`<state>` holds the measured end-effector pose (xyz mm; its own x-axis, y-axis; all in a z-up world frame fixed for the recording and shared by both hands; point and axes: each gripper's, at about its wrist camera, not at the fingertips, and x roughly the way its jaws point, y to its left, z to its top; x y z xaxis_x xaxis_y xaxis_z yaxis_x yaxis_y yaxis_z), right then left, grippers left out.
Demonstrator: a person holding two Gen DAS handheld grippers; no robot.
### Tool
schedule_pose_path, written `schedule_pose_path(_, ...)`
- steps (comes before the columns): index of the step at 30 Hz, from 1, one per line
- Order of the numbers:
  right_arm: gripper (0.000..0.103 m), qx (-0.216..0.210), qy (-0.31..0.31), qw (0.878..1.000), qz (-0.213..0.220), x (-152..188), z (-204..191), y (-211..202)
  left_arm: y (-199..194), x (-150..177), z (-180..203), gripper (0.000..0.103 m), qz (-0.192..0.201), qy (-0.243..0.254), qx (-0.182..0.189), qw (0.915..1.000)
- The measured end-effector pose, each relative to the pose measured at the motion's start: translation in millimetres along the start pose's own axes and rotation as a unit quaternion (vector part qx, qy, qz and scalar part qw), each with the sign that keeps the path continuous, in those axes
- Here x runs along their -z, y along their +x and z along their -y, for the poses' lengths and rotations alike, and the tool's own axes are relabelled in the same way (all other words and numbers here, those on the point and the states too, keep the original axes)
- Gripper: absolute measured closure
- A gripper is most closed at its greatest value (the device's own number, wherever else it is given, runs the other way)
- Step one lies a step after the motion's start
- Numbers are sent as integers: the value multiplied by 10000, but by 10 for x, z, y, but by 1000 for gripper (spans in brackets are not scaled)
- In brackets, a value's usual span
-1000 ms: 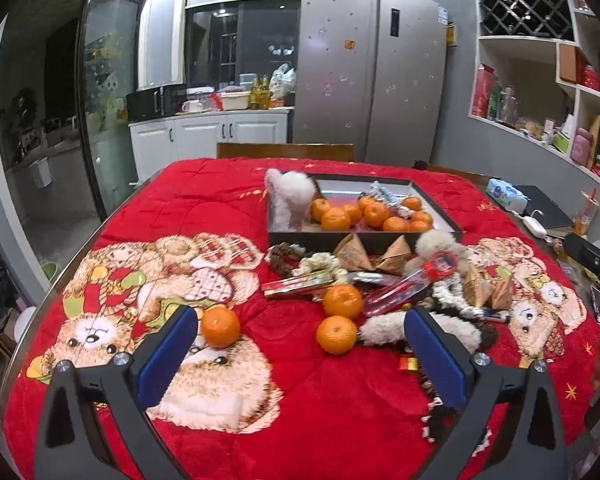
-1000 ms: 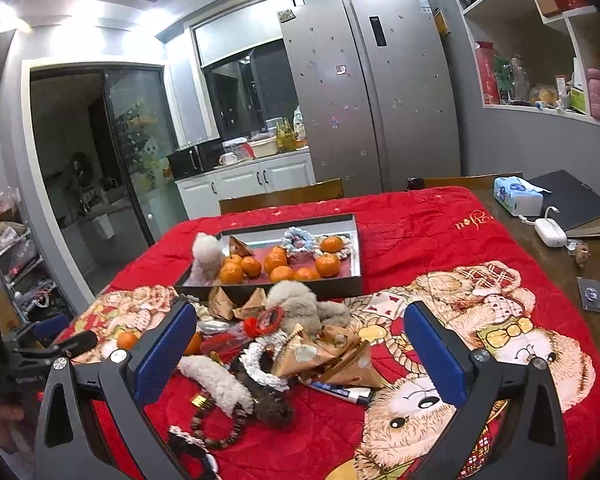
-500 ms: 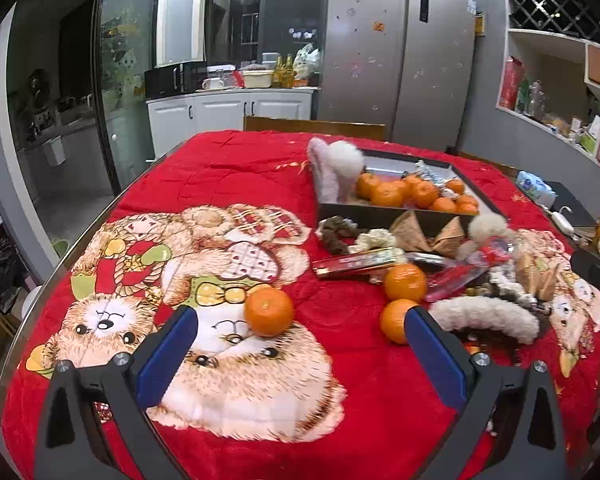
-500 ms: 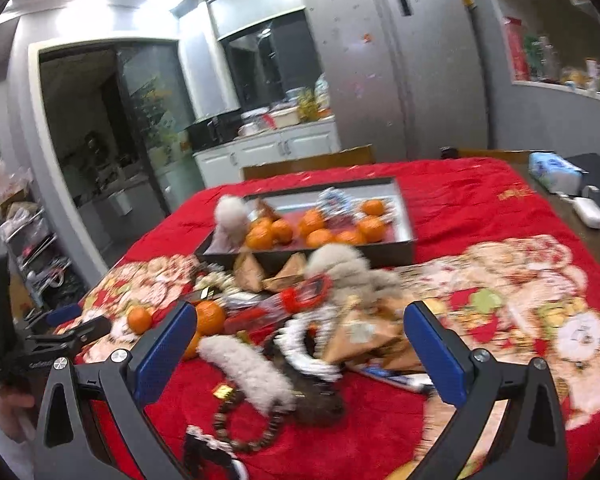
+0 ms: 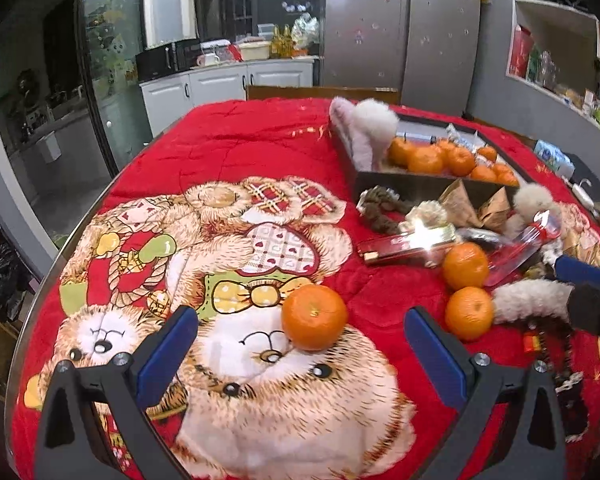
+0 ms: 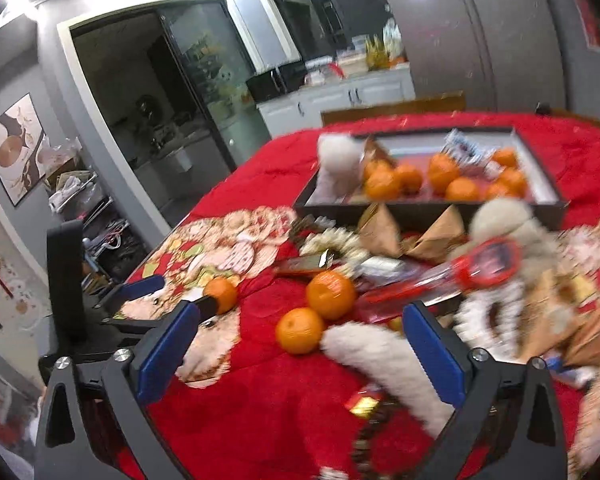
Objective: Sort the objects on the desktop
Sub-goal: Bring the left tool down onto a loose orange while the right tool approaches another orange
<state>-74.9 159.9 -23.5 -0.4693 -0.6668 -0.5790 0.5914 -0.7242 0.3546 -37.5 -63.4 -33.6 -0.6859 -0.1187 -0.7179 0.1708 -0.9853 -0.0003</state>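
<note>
Left claw [image 5: 300, 354]: spread, empty, framing my lone tangerine [image 5: 314, 317] just ahead for pickup. Right claw [image 6: 300, 354]: spread, empty; two tangerines [image 6: 300, 330] ahead, tray [image 6: 424, 210] beyond.

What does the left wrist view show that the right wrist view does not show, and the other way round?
Only the left wrist view shows the shelves on the right wall and the full bear print under the lone orange. Only the right wrist view shows the wall picture and the left gripper, open, next to that lone orange. Both views show the tray holding oranges, the two oranges beside the red box, the white fuzzy piece and the refrigerator.
</note>
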Motion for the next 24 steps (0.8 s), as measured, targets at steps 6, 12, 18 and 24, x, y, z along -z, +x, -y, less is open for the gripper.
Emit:
schedule_pose_path(6, 5, 29, 171, 9992, -358, 64, -135, 335, 211, -48, -9, 0, -227, 331, 38, 9992)
schedule_pose_path(12, 16, -55, 274, 9990, -360, 62, -176, 406, 340, -51, 4, 0, -269, 468, 118, 9985)
schedule_pose_path(18, 33, 139, 134, 9980, -599, 118, -200, 613, 432, 4, -9, 0, -469, 422, 141, 9979)
schedule_pose_path(24, 56, 455, 196, 9957, -784, 202, -97, 786, 487, 6, -68, 0, -601, 248, 301, 9974)
